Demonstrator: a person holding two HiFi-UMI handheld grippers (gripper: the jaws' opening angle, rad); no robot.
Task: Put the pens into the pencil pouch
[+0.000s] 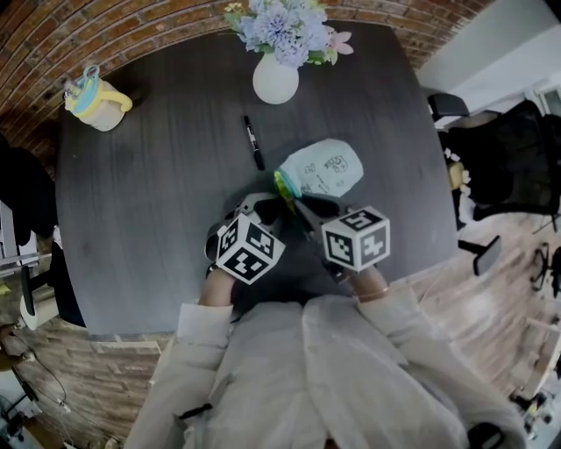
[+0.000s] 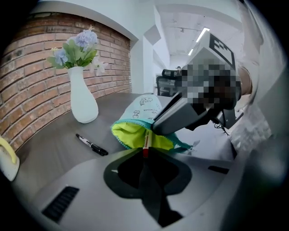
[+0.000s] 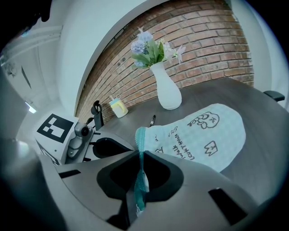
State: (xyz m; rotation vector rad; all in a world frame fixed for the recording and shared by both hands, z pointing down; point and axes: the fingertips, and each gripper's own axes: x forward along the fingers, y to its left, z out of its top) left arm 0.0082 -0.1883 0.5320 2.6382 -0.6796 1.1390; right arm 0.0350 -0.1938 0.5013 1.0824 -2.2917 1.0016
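The left gripper has its jaws pressed together on a thin pen, which sticks straight out past the fingertips. Its red rear end is caught at the jaw tips and its front end reaches into the open mouth of the pencil pouch just ahead. The pouch lies on its side on the dark table, directly in front of both grippers, with its mouth turned towards them and its closed end pointing away. The right gripper is clamped on the teal zipper edge of that mouth, and a strip of the edge runs back between its jaws. In the left gripper view this holds the mouth agape, and the bright yellow-green lining shows inside; apart from the pen's tip, I cannot tell what the pouch holds. The pouch is pale mint checked cloth printed with black doodles and lettering. A second pen, a black marker, lies loose on the table ahead and to the left of the left gripper, well clear of its jaws and near the pouch's mouth. Farther beyond stands a white vase holding pale blue flowers, and far off to the left sits a yellow cup.
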